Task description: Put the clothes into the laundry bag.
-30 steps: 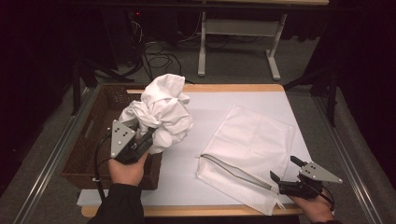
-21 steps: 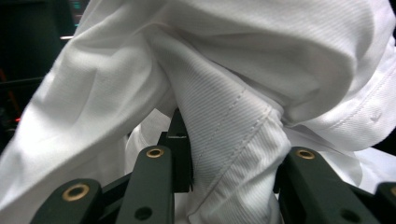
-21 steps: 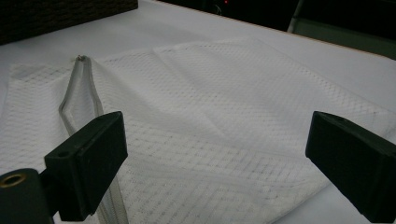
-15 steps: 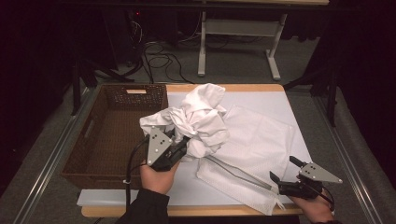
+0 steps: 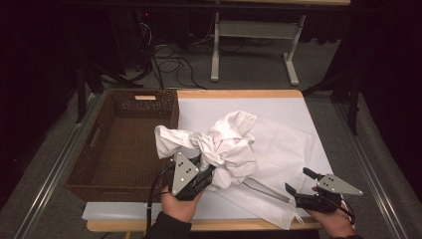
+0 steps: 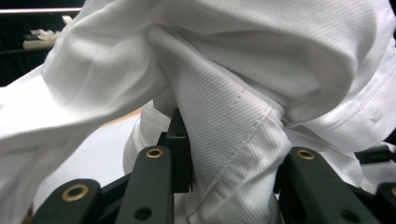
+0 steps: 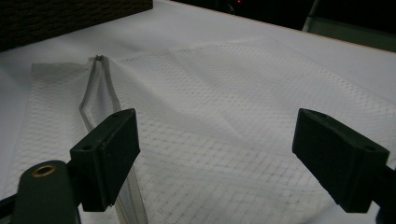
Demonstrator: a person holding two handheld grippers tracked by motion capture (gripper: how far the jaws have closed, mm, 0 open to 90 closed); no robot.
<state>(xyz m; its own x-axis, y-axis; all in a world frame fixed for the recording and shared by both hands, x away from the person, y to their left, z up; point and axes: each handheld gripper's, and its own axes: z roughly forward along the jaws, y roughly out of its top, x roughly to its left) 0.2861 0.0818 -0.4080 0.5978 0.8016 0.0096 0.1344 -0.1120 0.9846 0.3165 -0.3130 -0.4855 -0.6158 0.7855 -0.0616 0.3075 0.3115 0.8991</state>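
1. Table (image 5: 239,93) is wood-edged under a white sheet, mid-frame in the high view; brown wicker basket (image 5: 119,149) sits at its left, dark room with cables and a grey desk frame (image 5: 254,45) along the top.
2. White mesh laundry bag (image 5: 283,164) lies flat at centre-right, zipper (image 5: 266,189) towards the lower edge.
3. Left gripper (image 5: 201,172), lower centre, is clamped on the crumpled white garment (image 5: 224,144), which sits bunched over the bag's left part.
4. Left gripper view shows garment stitching (image 6: 243,116) pinched between the jaws.
5. Right gripper view shows the mesh weave (image 7: 224,140) and partly open zipper (image 7: 95,88); right gripper (image 5: 294,185), lower right, is wide open, holding nothing, jaws just narrowing slightly.
6. Versus a second ago: garment has moved from above the basket across to the bag; right hand unchanged.
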